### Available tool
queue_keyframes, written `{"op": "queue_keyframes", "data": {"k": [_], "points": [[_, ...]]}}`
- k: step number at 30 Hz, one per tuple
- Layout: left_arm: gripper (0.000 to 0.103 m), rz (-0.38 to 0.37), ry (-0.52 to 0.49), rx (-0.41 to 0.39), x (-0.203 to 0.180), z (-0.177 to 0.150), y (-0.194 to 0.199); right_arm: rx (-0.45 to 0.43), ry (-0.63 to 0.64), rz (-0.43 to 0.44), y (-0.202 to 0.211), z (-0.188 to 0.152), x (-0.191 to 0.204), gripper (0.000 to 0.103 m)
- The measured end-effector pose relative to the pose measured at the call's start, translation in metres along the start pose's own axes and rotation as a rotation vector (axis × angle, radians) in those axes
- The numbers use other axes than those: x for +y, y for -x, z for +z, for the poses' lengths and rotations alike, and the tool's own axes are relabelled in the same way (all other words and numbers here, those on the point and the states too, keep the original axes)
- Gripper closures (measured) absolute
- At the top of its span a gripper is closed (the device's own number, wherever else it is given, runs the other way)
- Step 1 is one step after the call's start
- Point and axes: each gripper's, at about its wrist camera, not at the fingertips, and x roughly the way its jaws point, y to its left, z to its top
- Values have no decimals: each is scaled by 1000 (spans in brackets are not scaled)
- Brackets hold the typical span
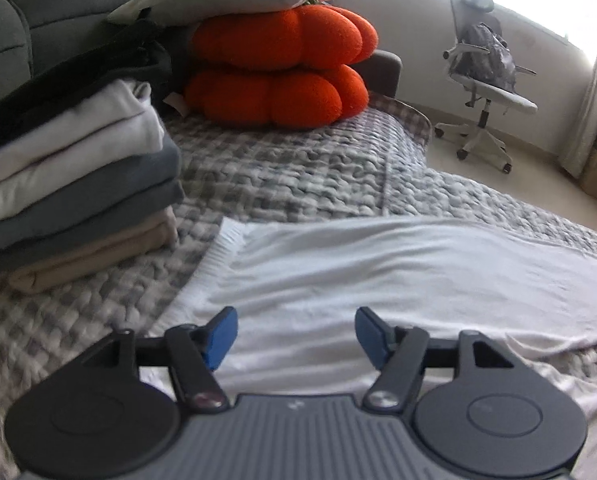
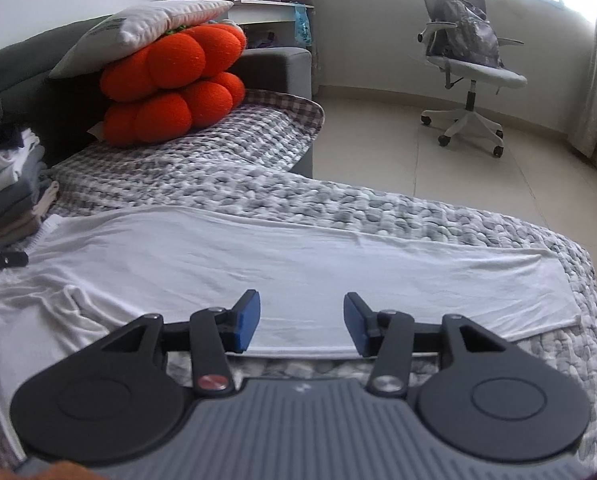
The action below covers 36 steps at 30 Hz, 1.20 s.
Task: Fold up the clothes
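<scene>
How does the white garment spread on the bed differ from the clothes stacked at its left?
The white garment lies spread in one long, flat layer; the stacked clothes are folded into compact rectangles piled several high. The garment is plain white; the stack mixes black, white, grey and beige. Both rest on the grey checked bedcover.

lying flat and low across the bed cover (image 2: 338, 208): white garment (image 2: 258, 264), open room above it. crowding the left edge: stack of folded clothes (image 1: 70, 184). blocking the far end: orange cushions (image 1: 278, 68). standing well apart on the floor: office chair (image 2: 466, 60).
</scene>
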Motion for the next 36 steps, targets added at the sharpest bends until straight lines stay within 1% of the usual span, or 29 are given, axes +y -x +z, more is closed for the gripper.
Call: {"op": "queue_keyframes", "data": {"k": [4, 6, 9, 14, 17, 19, 22, 25, 28, 31, 33, 36], "points": [[23, 23, -8, 33, -6, -5, 14, 3, 10, 2, 9, 5, 17, 48], [19, 49, -31, 20, -14, -7, 23, 12, 19, 2, 13, 7, 27, 45], [14, 65, -53, 3, -26, -10, 36, 21, 22, 11, 20, 9, 40, 42], [11, 52, -50, 7, -40, -11, 58, 22, -2, 44, 39, 11, 55, 35], [6, 63, -23, 4, -46, -6, 70, 27, -14, 55, 49, 15, 62, 32], [5, 69, 4, 18, -50, 3, 77, 39, -13, 54, 53, 21, 68, 31], [0, 52, 54, 13, -57, 14, 92, 60, -4, 49, 58, 31, 77, 30], [0, 57, 98, 40, -61, 22, 100, 66, 12, 63, 62, 41, 86, 29], [0, 77, 169, 68, -52, 25, 98, 58, 20, 88, 65, 52, 94, 26], [0, 65, 294, 78, -28, 23, 88, 44, 32, 107, 63, 63, 104, 25], [0, 39, 392, 64, -7, 21, 82, 39, 34, 138, 58, 69, 110, 24], [0, -6, 583, 44, 24, 12, 70, 47, 50, 173, 39, 79, 121, 22]]}}
